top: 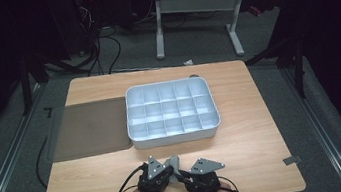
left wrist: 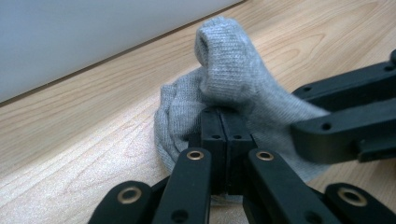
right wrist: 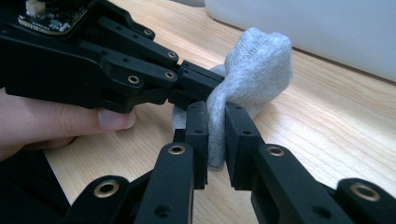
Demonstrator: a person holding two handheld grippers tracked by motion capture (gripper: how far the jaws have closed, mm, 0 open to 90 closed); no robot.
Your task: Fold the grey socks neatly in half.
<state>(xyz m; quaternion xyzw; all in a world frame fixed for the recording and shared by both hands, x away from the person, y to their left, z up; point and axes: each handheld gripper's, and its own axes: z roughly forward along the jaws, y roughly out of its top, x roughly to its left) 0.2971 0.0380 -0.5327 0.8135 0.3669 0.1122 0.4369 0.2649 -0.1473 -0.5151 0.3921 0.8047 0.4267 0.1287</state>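
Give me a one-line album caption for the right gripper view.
Right gripper pinches a grey sock above the wooden table, the left gripper gripping it from the side.

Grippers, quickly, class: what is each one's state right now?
Left gripper: shut on the grey sock.
Right gripper: shut on the grey sock.

Compartment tray (top: pixel 171 110) on table (top: pixel 259 129) centre. Flat mat (top: pixel 90 129) touching tray's left side. Sock (top: pixel 173 163) on table just before tray, between both grippers.
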